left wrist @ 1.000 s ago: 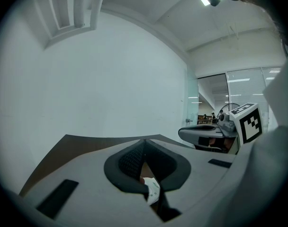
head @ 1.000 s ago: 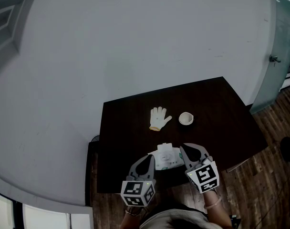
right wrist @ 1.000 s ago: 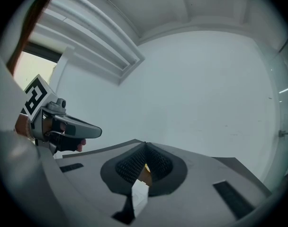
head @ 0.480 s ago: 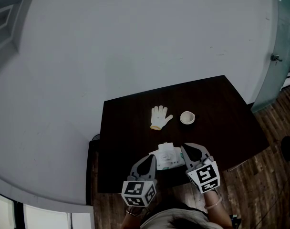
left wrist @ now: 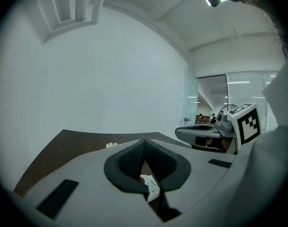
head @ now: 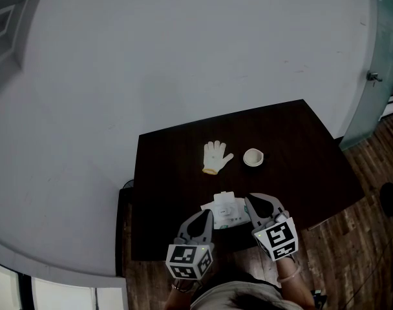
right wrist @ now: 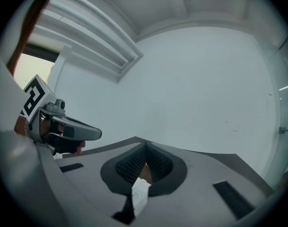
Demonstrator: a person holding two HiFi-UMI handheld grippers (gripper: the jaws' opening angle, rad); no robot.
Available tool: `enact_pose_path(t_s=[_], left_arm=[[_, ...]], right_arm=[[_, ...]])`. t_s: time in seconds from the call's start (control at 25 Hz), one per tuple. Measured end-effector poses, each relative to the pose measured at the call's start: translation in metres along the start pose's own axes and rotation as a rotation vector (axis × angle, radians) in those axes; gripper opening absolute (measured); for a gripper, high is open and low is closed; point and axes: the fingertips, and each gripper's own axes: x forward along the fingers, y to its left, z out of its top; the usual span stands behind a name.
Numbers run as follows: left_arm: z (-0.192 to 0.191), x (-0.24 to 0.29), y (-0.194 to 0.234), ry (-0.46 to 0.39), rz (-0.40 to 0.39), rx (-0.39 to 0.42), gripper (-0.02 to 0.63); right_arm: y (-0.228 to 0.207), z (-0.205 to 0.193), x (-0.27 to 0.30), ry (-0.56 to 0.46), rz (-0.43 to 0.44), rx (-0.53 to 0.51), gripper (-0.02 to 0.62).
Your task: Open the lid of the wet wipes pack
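The white wet wipes pack (head: 226, 213) lies near the front edge of the dark table (head: 170, 179), with a white flap raised at its far side. My left gripper (head: 207, 213) is shut at the pack's left end. A white corner of the pack (left wrist: 151, 188) with green print shows between its jaws (left wrist: 144, 142). My right gripper (head: 247, 201) is shut at the pack's right end. A thin white strip of the pack (right wrist: 139, 194) hangs between its closed pads (right wrist: 146, 149). Whether the lid is open I cannot tell.
A white work glove (head: 215, 157) and a small white round cup (head: 253, 157) lie farther back on the table. Beyond the table is a pale wall. Wooden floor (head: 364, 237) and a glass door lie to the right.
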Motion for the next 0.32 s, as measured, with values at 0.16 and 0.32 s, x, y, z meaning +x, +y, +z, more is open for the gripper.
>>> enact_pose_path(t_s=[0.16, 0.32], left_arm=[[-0.0005, 0.0020, -0.0005, 0.004, -0.005, -0.005, 0.014], [-0.0032, 0.0033, 0.0012, 0.006, -0.004, -0.013, 0.014]], right_arm=[[0.0002, 0.0002, 0.0022, 0.002, 0.006, 0.001, 0.005], [0.0018, 0.0001, 0.0048, -0.002, 0.014, -0.003, 0.005]])
